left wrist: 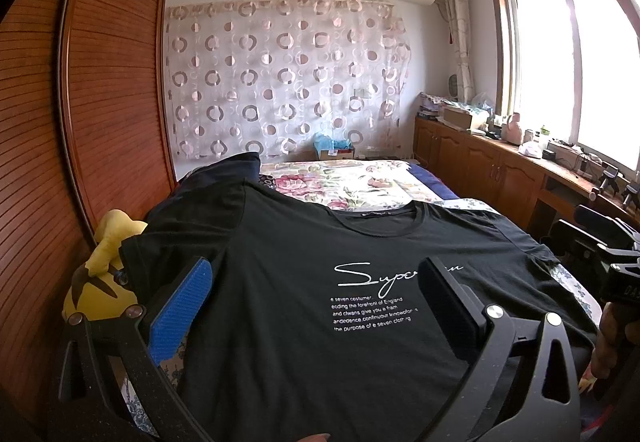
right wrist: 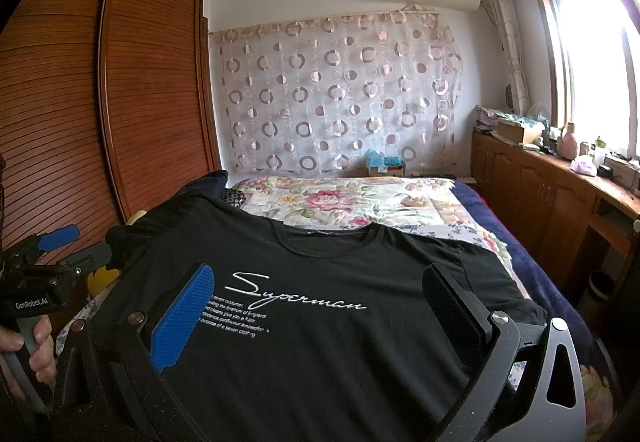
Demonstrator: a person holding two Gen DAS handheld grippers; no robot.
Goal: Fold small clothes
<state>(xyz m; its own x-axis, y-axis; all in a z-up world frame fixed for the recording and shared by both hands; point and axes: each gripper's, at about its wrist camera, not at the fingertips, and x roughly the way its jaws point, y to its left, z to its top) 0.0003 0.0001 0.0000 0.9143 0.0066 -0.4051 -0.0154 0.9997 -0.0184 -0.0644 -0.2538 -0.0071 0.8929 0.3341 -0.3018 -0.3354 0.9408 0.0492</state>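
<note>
The black T-shirt [right wrist: 320,322] lay flat, front up, on the bed [right wrist: 340,202], collar toward the far wall — the fold looked not yet begun. Both tools hovered over its lower half: left gripper [left wrist: 316,306] w/ jaws wide apart, nothing between them; right gripper [right wrist: 320,306] likewise spread & empty. Judged step: the approach, before any pinch. Next move probably called for each gripper to drop to a side edge or sleeve, close on a single layer of cloth, then carry it inward. Readable print on the chest: "Superman" in script, small lines below, partly legible — "...the forefront of England". The left tool's body read "GenRobot.AI". A yellow plush toy [left wrist: 100,274] sat beside the shirt's left sleeve.
</note>
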